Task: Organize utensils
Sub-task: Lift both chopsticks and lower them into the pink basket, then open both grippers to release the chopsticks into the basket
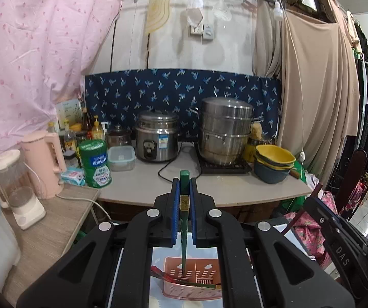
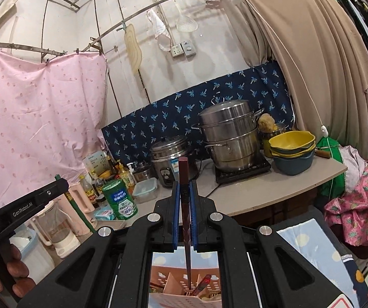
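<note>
The left gripper (image 1: pixel 184 200) is clamped on a green chopstick (image 1: pixel 184 220), which stands almost upright between the blue pads (image 1: pixel 175 205). Its thin tip points down into the pink holder (image 1: pixel 192 285) at 6 o'clock of the left view, and a red utensil (image 1: pixel 162 276) lies across the holder's near left part. The right gripper (image 2: pixel 184 205) is closed on a dark red chopstick (image 2: pixel 185 218), also upright, with its tip down inside the same holder (image 2: pixel 181 300) at 6 o'clock of the right view. The holder rests on a light blue cloth (image 2: pixel 309 241). At 12 o'clock of both views is the counter (image 1: pixel 225 187) with a steel steamer (image 1: pixel 225 131) and a rice cooker (image 1: pixel 157 136). At 9 o'clock in the right view, the left gripper appears from the side.
</note>
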`<state>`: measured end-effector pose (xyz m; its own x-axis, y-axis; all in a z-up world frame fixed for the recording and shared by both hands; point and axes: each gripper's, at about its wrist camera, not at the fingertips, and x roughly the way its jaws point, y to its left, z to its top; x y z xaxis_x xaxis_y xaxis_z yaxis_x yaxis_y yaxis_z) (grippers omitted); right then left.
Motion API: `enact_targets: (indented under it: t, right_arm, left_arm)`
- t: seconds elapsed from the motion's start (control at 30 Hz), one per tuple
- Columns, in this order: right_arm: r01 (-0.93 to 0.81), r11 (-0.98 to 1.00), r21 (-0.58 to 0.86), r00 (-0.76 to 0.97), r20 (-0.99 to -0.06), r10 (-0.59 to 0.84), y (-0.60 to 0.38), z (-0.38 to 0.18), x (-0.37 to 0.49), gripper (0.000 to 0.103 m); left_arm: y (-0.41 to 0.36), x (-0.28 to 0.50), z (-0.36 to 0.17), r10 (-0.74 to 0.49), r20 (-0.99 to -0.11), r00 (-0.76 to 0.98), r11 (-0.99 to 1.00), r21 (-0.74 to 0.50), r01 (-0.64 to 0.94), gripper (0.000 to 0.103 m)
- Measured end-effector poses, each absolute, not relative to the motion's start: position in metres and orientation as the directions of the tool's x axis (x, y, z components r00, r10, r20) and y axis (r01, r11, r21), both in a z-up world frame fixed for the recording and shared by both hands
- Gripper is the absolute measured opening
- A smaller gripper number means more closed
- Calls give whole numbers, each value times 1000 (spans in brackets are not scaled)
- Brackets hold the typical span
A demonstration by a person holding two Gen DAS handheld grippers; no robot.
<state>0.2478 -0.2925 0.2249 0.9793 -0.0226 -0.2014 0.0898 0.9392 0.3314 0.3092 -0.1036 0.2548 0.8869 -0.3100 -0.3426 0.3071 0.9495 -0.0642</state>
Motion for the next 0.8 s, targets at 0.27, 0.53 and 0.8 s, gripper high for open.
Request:
enact_targets:
  t: [0.27, 0.53, 0.8]
  right_arm:
    - [89, 943, 320, 954, -300, 12, -283, 181, 273, 7]
    - [98, 950, 296, 930, -367, 18, -279, 155, 279, 9]
    - [126, 954, 272, 930, -367, -18, -279, 152, 260, 37]
  left_arm:
    - [-105, 331, 209, -297, -431, 852, 953, -73, 295, 7]
    - [-102, 332, 193, -286, -461, 840, 956, -75, 284, 7]
    - [-96, 314, 192, -280, -453, 846, 958, -76, 277, 31]
